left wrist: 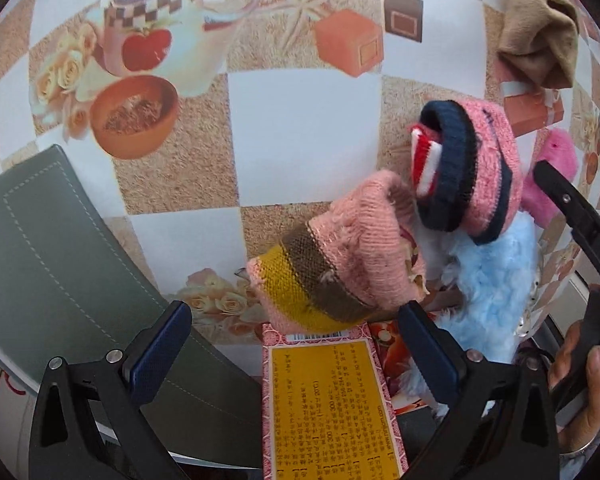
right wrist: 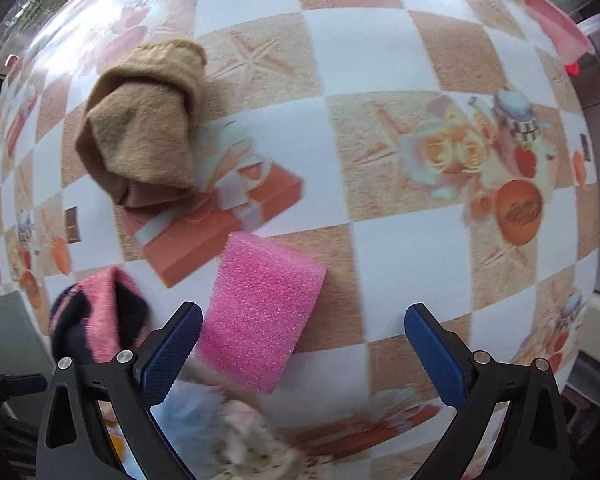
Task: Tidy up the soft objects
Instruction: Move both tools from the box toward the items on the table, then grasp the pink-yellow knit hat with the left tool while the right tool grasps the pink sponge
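The pink sponge (right wrist: pixel 260 312) is lying on the patterned tablecloth (right wrist: pixel 400 248), just ahead of the right gripper (right wrist: pixel 303 354) and nearer to its left finger; the long axis is pointing forward, slightly slanted. Both jaws are being held wide open, empty. The left gripper (left wrist: pixel 296 354) is being aimed at the pink knitted socks (left wrist: pixel 340 268).

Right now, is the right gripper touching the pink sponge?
Cannot tell. In the right wrist view the open right gripper has one finger overlapping the edge of the pink sponge, but no plain contact or gap shows.
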Available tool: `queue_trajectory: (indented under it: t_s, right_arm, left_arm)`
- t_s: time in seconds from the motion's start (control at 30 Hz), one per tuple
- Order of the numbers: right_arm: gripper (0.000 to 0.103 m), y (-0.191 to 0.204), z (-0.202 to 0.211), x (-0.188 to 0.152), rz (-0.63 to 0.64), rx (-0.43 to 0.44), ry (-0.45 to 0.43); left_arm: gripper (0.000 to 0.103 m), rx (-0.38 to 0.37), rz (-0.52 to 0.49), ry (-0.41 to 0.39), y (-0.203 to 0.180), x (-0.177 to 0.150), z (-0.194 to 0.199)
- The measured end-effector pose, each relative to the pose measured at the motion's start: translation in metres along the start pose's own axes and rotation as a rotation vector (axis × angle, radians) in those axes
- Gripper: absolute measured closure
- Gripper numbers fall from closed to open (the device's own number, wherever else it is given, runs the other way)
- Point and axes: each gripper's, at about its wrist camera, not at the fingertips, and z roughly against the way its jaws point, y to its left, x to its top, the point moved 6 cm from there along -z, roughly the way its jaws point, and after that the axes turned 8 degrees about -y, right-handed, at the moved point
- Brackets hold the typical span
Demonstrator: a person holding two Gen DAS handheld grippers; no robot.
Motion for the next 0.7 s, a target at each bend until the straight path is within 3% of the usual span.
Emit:
queue_trajectory:
  t_s: [0.13, 0.23, 0.3, 0.4, 0.57, 0.7]
  right_arm:
    - [0.001, -0.039, 0.006, -0.001, -0.055, -0.029, -0.028]
    - [0.001, -0.063, 0.016, -0.001, -0.11, 0.087, -0.064]
    - [0.001, -0.067, 0.024, -0.001, -0.018, 0.118, -0.081]
    - [0.001, -0.066, 0.03, -0.004, 0.158, 0.047, -0.113]
    - [0.001, -0.066, 0.033, -0.003, 0.105, 0.102, -0.12]
    - [0.001, -0.031, 0.048, 0.005, 0.461, 0.121, -0.192]
  left_arm:
    - [0.0, -0.007, 0.01, 0.034, -0.001, 0.0, -0.008]
    - [0.0, -0.015, 0.016, 0.052, -0.001, 0.004, -0.013]
    - [0.0, -0.021, 0.021, 0.061, 0.003, 0.006, -0.02]
    - [0.0, -0.037, 0.045, 0.069, 0.0, 0.004, -0.027]
    - [0.0, -0.098, 0.079, 0.098, -0.008, -0.001, -0.04]
    - [0.0, -0.078, 0.064, 0.088, -0.012, -0.002, -0.044]
